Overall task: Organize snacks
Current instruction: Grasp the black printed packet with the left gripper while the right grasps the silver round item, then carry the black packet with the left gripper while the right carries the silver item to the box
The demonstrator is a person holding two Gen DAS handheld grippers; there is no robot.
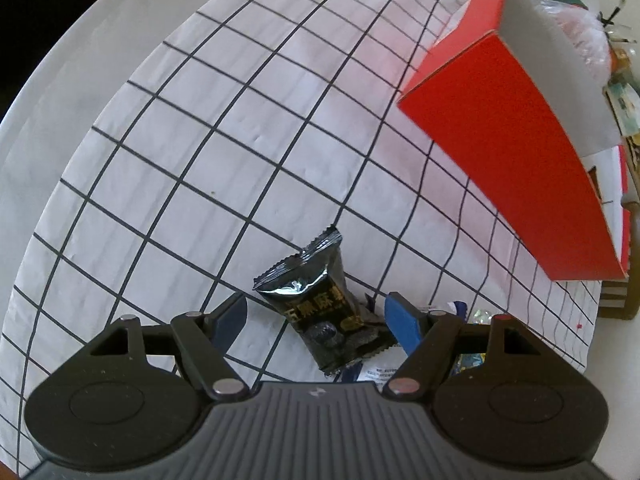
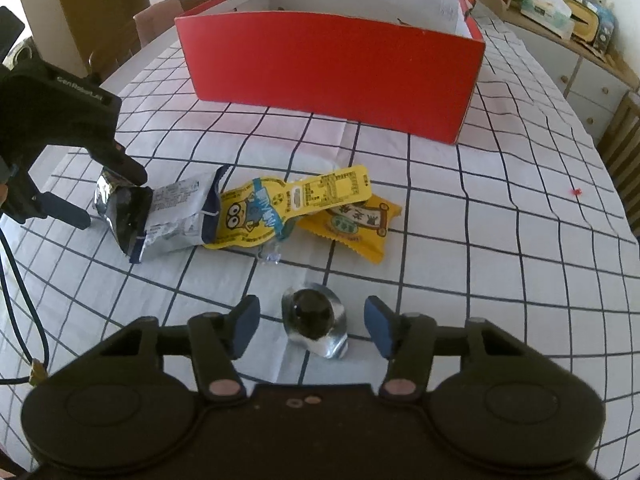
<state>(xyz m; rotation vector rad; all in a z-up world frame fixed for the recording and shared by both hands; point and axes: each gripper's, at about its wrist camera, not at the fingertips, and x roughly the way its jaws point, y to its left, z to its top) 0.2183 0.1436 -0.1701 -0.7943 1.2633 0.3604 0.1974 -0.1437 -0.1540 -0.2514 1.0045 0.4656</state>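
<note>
In the left wrist view, my left gripper point(image 1: 316, 318) is open, its blue-padded fingers on either side of a black snack packet point(image 1: 320, 308) lying on the checked tablecloth. The red box point(image 1: 508, 152) stands to the upper right. In the right wrist view, my right gripper point(image 2: 312, 322) is open around a small clear-wrapped dark sweet point(image 2: 314, 322). Beyond it lie a silver-and-blue packet point(image 2: 172, 212), a yellow cartoon pouch point(image 2: 280, 204) and a yellow packet point(image 2: 356, 224). The left gripper point(image 2: 100, 196) shows at the left, at the dark packet point(image 2: 124, 216). The red box point(image 2: 332, 68) stands open behind.
The checked tablecloth point(image 2: 480, 220) covers a round table point(image 1: 52, 92). Chairs point(image 2: 624, 152) stand at the right and far left edges. A sideboard point(image 2: 560, 12) with clutter runs along the back right. A black cable point(image 2: 24, 300) hangs at the left.
</note>
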